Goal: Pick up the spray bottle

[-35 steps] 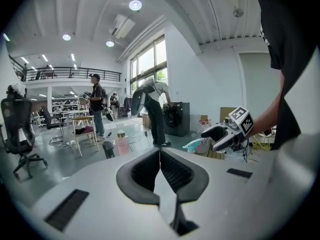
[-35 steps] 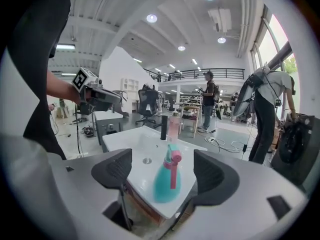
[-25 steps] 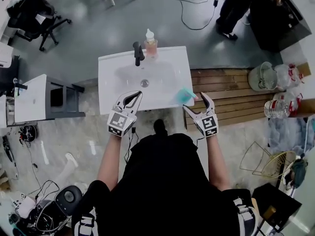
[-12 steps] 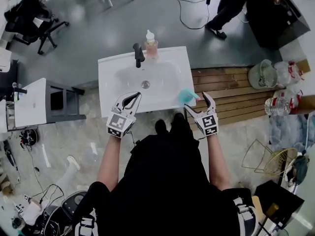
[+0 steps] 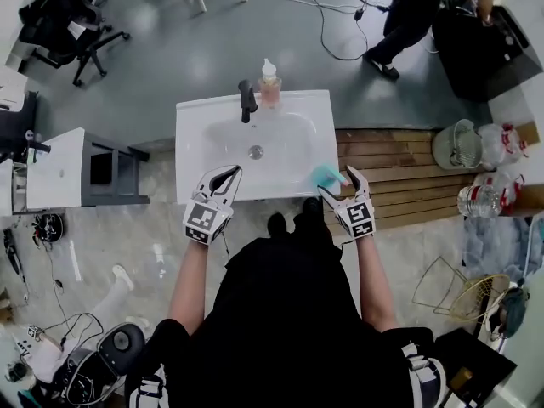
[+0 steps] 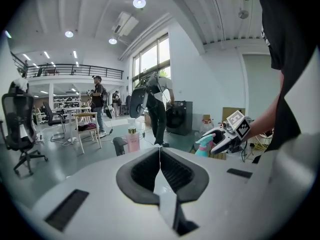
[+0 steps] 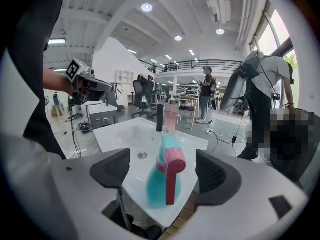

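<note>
White worktop (image 5: 191, 117) with a basin sunk into it fills the middle of the head view, and the person stands at its 6 o'clock edge. The left tongs (image 6: 160, 151) are pressed together on nothing and hover over the near edge at about 7 o'clock. The right tongs (image 5: 337, 182) are spread wide at about 4 o'clock. The teal spray bottle (image 7: 162, 184), with its pink trigger, stands upright between their pads on the worktop's near right corner. The right gripper view shows a gap on each side of it, so neither pad seems to touch it.

I judge this to be the end of the approach: the bottle is straddled but not yet gripped. The next move calls for narrowing the right tongs squarely on the bottle's body below the trigger, then lifting straight up. The bottle sits close to the worktop's edge, so a lopsided squeeze could knock it off.

By count:
- one worktop
- two tongs
- one spray bottle
- one black tap (image 5: 247, 100) at 12 o'clock
- one pink pump bottle (image 5: 269, 83) just beside the tap, towards 1 o'clock
- one drain (image 5: 256, 152) in the basin
</note>
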Motion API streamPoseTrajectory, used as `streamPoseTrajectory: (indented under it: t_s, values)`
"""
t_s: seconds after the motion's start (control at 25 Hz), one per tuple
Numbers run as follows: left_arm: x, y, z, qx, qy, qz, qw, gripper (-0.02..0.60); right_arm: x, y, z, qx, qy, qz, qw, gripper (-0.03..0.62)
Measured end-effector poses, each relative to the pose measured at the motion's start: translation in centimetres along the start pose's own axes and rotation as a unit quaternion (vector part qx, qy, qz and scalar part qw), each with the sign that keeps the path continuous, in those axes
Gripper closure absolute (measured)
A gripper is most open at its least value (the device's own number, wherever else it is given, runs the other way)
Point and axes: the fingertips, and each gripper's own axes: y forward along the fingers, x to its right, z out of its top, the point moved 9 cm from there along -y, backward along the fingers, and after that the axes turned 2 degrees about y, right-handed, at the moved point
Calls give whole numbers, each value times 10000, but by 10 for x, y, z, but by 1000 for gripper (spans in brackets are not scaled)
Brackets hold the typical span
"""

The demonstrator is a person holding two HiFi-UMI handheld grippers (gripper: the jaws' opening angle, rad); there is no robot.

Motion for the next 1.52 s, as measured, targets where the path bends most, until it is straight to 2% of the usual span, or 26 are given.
streamPoseTrajectory:
  t_s: [0.32,0.6,0.72,0.96,1.52]
  values:
    - [2,3,7,-71,13,154,9999,558,5,13,-5,-154,-87,237,9996,230]
    - [7,11,9,-149,24,138,9998,558,13,15,-2,-110,-125,274,9995,328]
    - [7,15,9,-155,32,125,9998,558,14,17,-4,-149,-95,309,9994,351]
    - [9,18,11,-162,85,55,9998,558,13,19,-4,-192,-151,206,9995,426]
    - [4,13,10,-61,125,-78,9999,558,5,21,5,-207,-267,90,9994,440]
